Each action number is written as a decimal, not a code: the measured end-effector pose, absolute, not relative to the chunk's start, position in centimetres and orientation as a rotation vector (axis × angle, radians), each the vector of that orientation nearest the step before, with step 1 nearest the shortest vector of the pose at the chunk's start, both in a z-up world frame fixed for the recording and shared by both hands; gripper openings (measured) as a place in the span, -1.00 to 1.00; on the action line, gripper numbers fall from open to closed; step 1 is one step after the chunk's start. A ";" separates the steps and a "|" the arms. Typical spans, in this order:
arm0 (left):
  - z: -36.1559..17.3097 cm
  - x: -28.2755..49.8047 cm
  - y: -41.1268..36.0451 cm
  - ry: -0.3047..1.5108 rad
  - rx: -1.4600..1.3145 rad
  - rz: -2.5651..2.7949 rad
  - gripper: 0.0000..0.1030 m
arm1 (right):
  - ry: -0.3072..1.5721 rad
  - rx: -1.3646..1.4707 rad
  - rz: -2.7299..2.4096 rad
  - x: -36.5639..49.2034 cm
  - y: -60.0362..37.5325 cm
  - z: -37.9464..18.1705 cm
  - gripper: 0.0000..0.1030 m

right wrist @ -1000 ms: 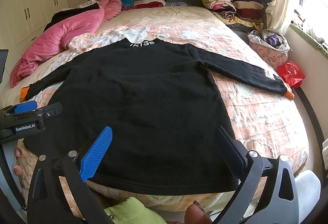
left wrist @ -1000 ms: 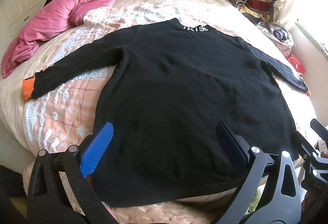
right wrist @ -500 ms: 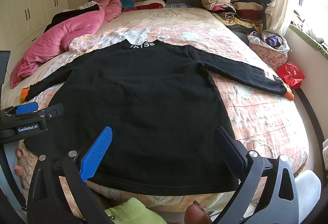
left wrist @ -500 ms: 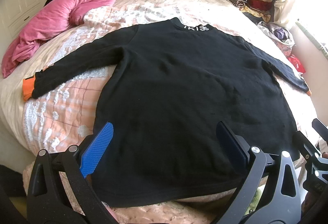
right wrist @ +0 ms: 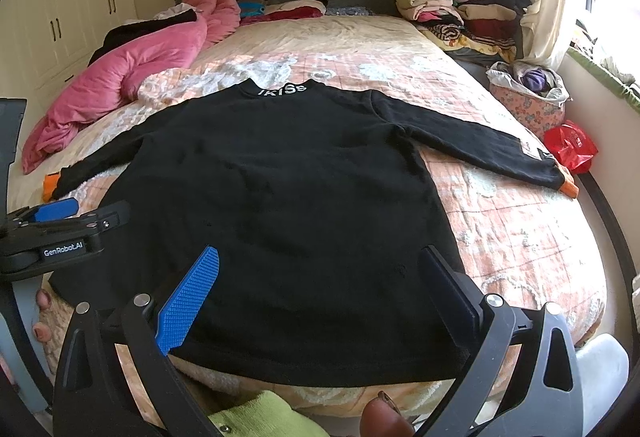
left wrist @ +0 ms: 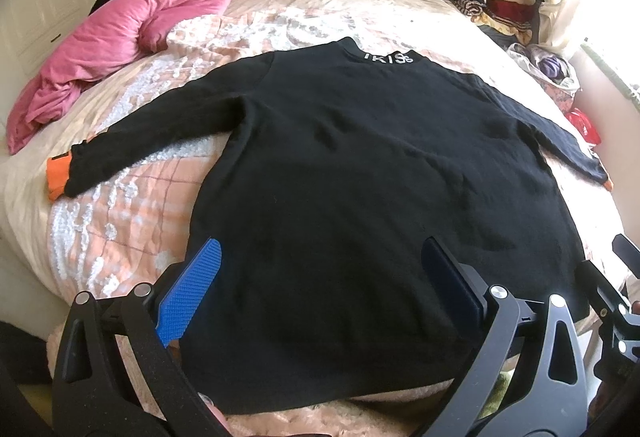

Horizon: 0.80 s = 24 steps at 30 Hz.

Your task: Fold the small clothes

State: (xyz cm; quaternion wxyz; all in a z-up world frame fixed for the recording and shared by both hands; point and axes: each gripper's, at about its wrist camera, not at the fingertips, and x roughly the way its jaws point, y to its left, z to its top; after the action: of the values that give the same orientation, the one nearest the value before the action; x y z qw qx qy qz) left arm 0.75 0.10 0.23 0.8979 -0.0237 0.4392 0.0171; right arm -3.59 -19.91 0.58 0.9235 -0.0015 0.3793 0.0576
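Lying flat on the bed (left wrist: 280, 17) — black sweater (left wrist: 360, 177); both claws (left wrist: 320, 293) (right wrist: 320, 293) spread wide.

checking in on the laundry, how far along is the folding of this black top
Done: the black top lies spread flat on the bed, both sleeves out to the sides, and folded piles sit by the headboard. In hand: nothing; the left tongs and right tongs hover open near its hem, gripping no cloth. Left: every fold of this top, since no sleeve or edge is turned in yet.
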 end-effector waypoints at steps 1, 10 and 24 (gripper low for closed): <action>0.3 0.9 0.1 0.911 -0.049 0.036 0.82 | 0.780 -0.002 0.119 -3.4 -19.8 0.5 0.92; 1.8 4.0 0.8 0.872 -0.043 0.069 0.82 | 0.771 0.029 0.145 -0.8 -19.9 1.2 0.92; 3.9 9.4 1.2 0.872 -0.068 0.076 0.82 | 0.764 0.070 0.118 4.7 -21.2 3.1 0.92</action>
State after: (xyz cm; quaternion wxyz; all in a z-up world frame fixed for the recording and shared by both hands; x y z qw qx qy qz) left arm 9.44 1.18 3.94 0.9053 -0.0329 0.4220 0.0369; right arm 4.73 -21.19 3.14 0.9257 0.0339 0.3723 0.0574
